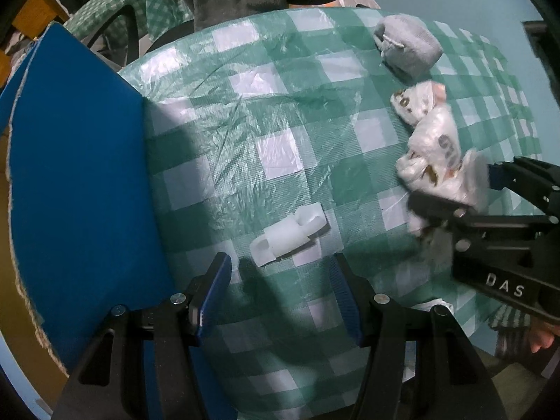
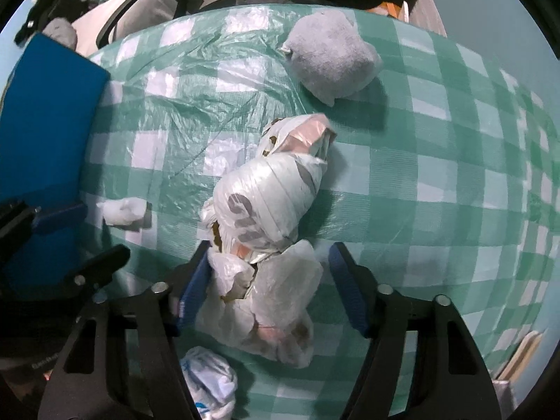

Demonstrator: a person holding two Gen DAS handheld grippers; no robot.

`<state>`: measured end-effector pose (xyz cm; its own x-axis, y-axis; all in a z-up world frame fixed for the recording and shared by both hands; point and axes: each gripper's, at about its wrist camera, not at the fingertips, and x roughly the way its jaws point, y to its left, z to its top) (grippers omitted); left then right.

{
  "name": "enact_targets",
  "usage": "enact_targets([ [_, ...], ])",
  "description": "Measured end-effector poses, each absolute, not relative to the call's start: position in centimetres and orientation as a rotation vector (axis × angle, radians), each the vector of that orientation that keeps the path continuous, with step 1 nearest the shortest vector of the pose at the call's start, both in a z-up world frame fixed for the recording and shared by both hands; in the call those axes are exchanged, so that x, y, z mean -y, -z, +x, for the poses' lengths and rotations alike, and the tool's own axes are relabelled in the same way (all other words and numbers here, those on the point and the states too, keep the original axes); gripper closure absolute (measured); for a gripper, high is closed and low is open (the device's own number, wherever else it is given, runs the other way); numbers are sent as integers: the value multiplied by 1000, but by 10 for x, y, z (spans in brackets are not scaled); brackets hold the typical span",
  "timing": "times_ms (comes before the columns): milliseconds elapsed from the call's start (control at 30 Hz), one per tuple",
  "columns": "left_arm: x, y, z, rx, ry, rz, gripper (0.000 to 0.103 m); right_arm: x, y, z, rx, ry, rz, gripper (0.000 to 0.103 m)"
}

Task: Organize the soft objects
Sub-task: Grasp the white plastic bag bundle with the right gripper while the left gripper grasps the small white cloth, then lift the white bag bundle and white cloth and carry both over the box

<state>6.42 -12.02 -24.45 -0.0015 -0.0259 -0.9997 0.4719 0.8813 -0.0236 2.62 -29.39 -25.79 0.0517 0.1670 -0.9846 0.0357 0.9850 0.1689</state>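
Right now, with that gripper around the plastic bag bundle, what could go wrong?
The right gripper is open around only the near end of the long bag bundle, so the far end may sag or unroll when lifted. The slick tablecloth is loose and wrinkled and could get pinched too. A dragged bundle might bump the grey sock ball.

tablecloth [image 1: 280, 133]: green-white check | sock ball [image 2: 332, 63]: grey | box [image 1: 80, 175]: blue

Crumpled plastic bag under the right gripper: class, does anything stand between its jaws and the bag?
Nothing visible does. The right gripper has its jaws open on either side of the crumpled plastic bag, whose near end already lies between them. The grey sock bundle sits farther off on the checked tablecloth, clear of it.
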Motion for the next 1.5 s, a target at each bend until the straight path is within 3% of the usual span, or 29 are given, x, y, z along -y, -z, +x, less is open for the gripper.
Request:
enact_targets([
  [33,120,244,64,-1530,407,364,44,296,257,27,-1516,-101,157,61],
  [167,123,245,67,-1528,409,368,43,303,256,26,-1522,-110,188,66],
  [600,124,252,67,-1502,427,393,45,329,242,6,-1510,-72,271,66],
  [900,123,250,66,-1489,426,401,75,338,231,-4,-1495,-74,279,66],
  [1033,122,247,64,-1476,429,399,80,329,230,-2,-1489,-75,273,66],
  [1500,114,211,44,-1417,421,343,82,316,216,-9,-1454,-101,261,67],
])
